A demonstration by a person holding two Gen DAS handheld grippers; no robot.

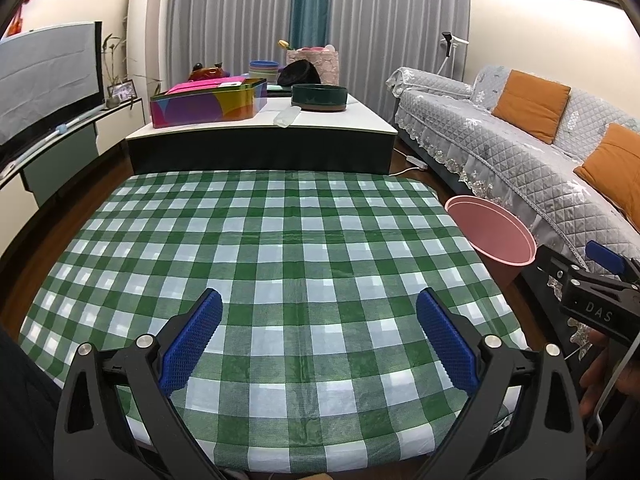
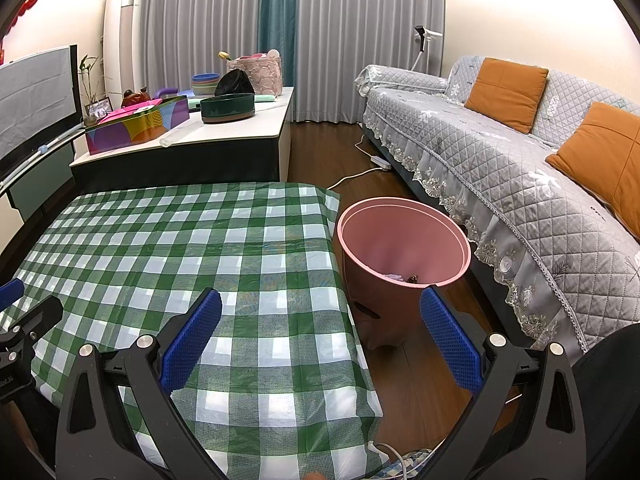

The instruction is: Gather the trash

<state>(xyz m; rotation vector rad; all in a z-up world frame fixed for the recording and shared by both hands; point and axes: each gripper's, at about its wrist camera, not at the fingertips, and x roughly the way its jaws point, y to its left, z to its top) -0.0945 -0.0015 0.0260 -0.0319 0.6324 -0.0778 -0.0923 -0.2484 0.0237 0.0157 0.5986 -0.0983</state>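
**Trash in the bin, table bare**

Trash (image 2: 402, 278) shows only as a few small scraps at the bottom of the pink bin (image 2: 404, 240), pale paper-like bits and one dark lump, too small to identify. From their look I judge them light and soft, easy to crush, and liable to slip from the ribbed blue pads unless pinched across the middle. No loose trash is visible on the checked cloth (image 1: 280, 248) in either view.

Left gripper (image 1: 319, 334) hangs over the near half of the table with its jaws spread wide and nothing between them. Right gripper (image 2: 320, 336) sits above the table's right edge, jaws equally wide and empty, with the bin at about 1 o'clock from it, standing on the wood floor just beside the table corner.

Around: a sofa (image 2: 520, 152) with orange cushions runs from 1 to 3 o'clock, close behind the bin, its lace skirt near the rim. At 12 o'clock a low cabinet (image 1: 260, 140) carries a colourful box (image 1: 208, 104), a dark round tin (image 1: 319, 98) and stacked bowls. A white cable (image 2: 360, 172) trails across the floor beyond the bin.

Nothing blocks the path from table to bin; the cloth's slick plastic surface may let light scraps slide.
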